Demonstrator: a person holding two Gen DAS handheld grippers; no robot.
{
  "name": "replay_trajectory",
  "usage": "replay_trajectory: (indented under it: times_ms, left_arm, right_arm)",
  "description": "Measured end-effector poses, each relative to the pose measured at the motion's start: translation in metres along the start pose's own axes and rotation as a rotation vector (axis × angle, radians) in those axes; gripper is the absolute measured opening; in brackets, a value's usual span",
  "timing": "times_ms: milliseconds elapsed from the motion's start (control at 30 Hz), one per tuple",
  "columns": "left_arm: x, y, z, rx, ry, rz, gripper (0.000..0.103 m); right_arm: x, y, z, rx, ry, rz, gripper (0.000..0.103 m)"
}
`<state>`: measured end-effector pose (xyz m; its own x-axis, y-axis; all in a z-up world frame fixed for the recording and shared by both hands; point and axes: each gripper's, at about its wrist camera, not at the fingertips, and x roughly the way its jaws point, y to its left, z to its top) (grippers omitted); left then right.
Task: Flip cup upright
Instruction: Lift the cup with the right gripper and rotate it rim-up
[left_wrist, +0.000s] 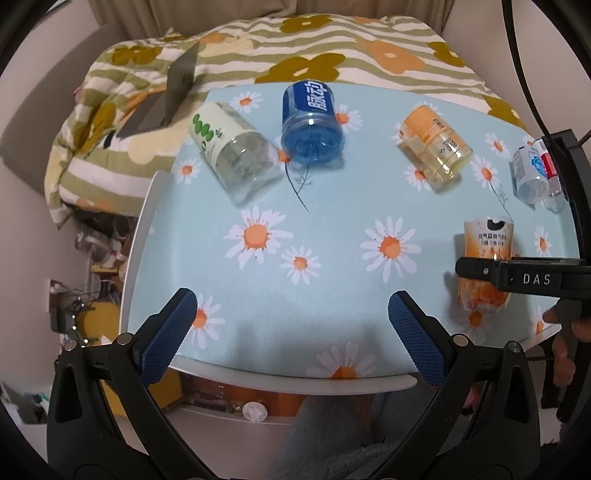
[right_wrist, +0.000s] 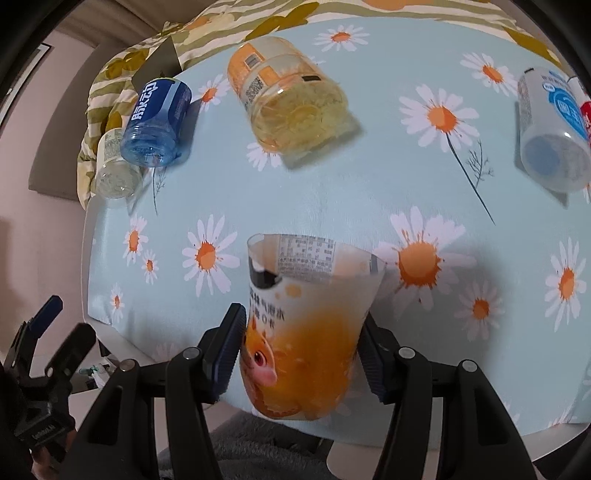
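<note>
An orange-and-white cut-bottle cup (right_wrist: 306, 325) stands upright near the table's front edge, open end up, between the pads of my right gripper (right_wrist: 301, 350), which is shut on its sides. It also shows in the left wrist view (left_wrist: 485, 266), with the right gripper's finger across it. My left gripper (left_wrist: 293, 332) is open and empty over the front of the table. Several other cut-bottle cups lie on their sides: a green-labelled clear one (left_wrist: 236, 155), a blue one (left_wrist: 310, 125), a yellow-orange one (left_wrist: 436, 147) and a white-blue one (left_wrist: 530, 171).
The table (left_wrist: 332, 266) has a light blue daisy cloth and a white rim. A flowered striped quilt (left_wrist: 258, 48) lies behind it, with a grey laptop (left_wrist: 170, 99) on it. Clutter sits under the table at the left.
</note>
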<state>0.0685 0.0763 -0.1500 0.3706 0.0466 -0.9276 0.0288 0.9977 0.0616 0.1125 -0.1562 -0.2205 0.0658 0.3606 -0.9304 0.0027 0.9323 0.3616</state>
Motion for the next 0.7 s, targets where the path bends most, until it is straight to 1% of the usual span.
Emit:
replay_trajectory:
  times_ms: [167, 200, 233, 267, 300, 333, 367, 467, 500, 533, 567, 600, 633, 667, 700]
  left_arm:
    - [0.0, 0.002, 0.002, -0.001, -0.005, -0.007, 0.103]
    - [-0.001, 0.002, 0.002, -0.001, -0.007, -0.007, 0.103]
    - [-0.001, 0.003, 0.002, 0.0, -0.009, -0.008, 0.103]
    - [-0.002, 0.003, 0.003, 0.001, -0.012, -0.01, 0.103]
    - [-0.002, 0.003, 0.003, 0.002, -0.014, -0.011, 0.103]
    - [-0.003, 0.003, 0.004, 0.003, -0.017, -0.014, 0.103]
    - [-0.003, 0.003, 0.005, 0.005, -0.021, -0.018, 0.103]
    - [-0.008, 0.002, 0.008, 0.017, -0.032, -0.032, 0.103]
    - [-0.011, 0.001, 0.01, 0.024, -0.034, -0.036, 0.103]
    - [-0.014, -0.001, 0.013, 0.031, -0.037, -0.04, 0.103]
    - [-0.018, -0.003, 0.015, 0.038, -0.041, -0.044, 0.103]
    - [-0.025, -0.006, 0.019, 0.05, -0.05, -0.048, 0.103]
    - [-0.033, -0.011, 0.023, 0.062, -0.059, -0.052, 0.103]
    - [-0.038, -0.014, 0.026, 0.07, -0.063, -0.055, 0.103]
    - [-0.044, -0.02, 0.03, 0.079, -0.067, -0.06, 0.103]
  right_arm:
    - [0.003, 0.002, 0.0, 0.028, -0.007, -0.008, 0.057]
    - [0.003, 0.002, 0.0, 0.04, -0.006, -0.011, 0.061]
    - [0.003, 0.001, 0.0, 0.049, -0.005, -0.013, 0.069]
    - [0.003, 0.0, 0.0, 0.066, -0.005, -0.011, 0.074]
    - [0.001, -0.001, 0.0, 0.08, -0.017, -0.003, 0.083]
    - [0.001, -0.001, 0.0, 0.08, -0.017, -0.003, 0.088]
    - [-0.006, -0.001, -0.001, 0.083, -0.046, -0.004, 0.088]
    - [-0.015, -0.001, -0.003, 0.09, -0.071, 0.004, 0.088]
    - [-0.023, -0.001, -0.004, 0.098, -0.095, 0.014, 0.094]
    - [-0.035, -0.001, -0.008, 0.109, -0.128, 0.023, 0.103]
    - [-0.035, -0.001, -0.008, 0.109, -0.128, 0.023, 0.103]
    - [-0.054, -0.002, -0.014, 0.115, -0.167, 0.036, 0.103]
    - [-0.065, -0.004, -0.018, 0.119, -0.188, 0.037, 0.103]
    - [-0.074, -0.006, -0.021, 0.119, -0.201, 0.035, 0.103]
    - [-0.074, -0.006, -0.021, 0.119, -0.201, 0.035, 0.103]
